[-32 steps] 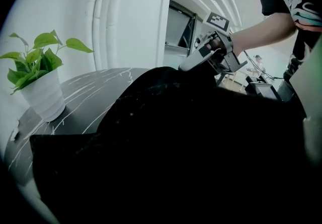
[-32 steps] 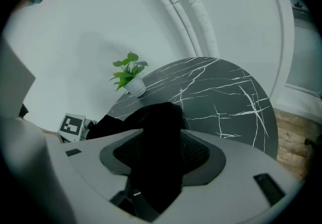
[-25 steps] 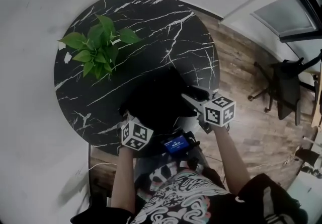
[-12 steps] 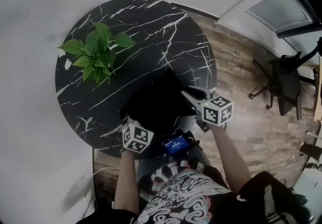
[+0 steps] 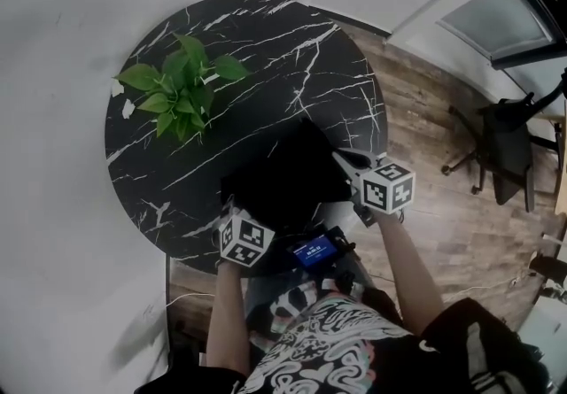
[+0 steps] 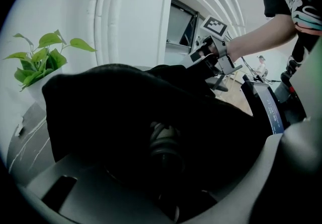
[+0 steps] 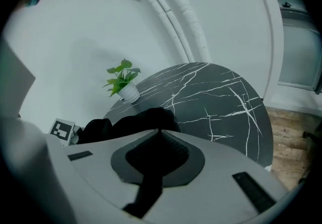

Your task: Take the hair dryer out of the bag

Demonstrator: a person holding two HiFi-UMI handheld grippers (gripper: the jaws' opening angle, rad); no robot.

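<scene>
A black bag (image 5: pixel 279 175) lies on the round black marble table (image 5: pixel 266 47) near its front edge. In the left gripper view the bag (image 6: pixel 110 102) gapes, and the grey hair dryer (image 6: pixel 162 140) with its coiled cord shows deep inside. My left gripper (image 5: pixel 232 208) is at the bag's near corner, jaws well apart, with the bag's bulk filling the gap from jaw to jaw (image 6: pixel 171 188). My right gripper (image 5: pixel 347 160) has just been closing. It is now shut on a strip of the bag's right edge (image 7: pixel 160 132).
A potted green plant (image 5: pixel 182 87) stands on the table's far left. An office chair (image 5: pixel 503 153) is on the wood floor to the right. White pipes run up the wall behind the table (image 7: pixel 171 11).
The right gripper's jaws, apart a second ago at the bag's right edge, have come together on the fabric. The left gripper has stayed at the near corner.
</scene>
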